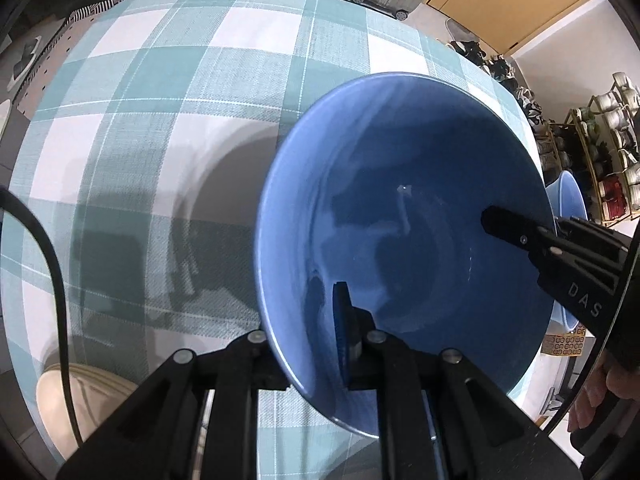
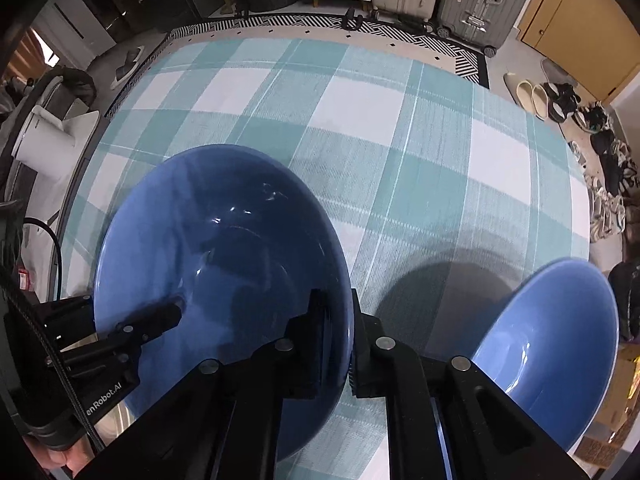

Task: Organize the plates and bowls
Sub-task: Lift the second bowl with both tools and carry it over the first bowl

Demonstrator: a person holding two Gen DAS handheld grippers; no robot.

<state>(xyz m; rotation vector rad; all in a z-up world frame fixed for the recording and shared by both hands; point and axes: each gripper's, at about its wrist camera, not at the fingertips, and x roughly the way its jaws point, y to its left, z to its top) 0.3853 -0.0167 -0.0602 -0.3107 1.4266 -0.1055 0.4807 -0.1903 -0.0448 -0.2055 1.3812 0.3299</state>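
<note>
- The bowl [image 1: 400, 216] sat above the checked desk [image 1: 160, 120], the left gripper [image 1: 316, 344] pinching its near rim.
- The right gripper [image 2: 340, 344] pinched the opposite rim.
- Judged glazed, rigid, slippery and breakable; rim holds seemed correct.
- A second bowl [image 2: 560, 344] stood just beside it.

A cream ribbed ceramic dish [image 1: 76, 408] is cut off at the left wrist view's bottom-left edge, partly hidden behind a black cable [image 1: 48, 264]. A second light-blue ceramic bowl [image 1: 568, 208] shows only a sliver.
</note>
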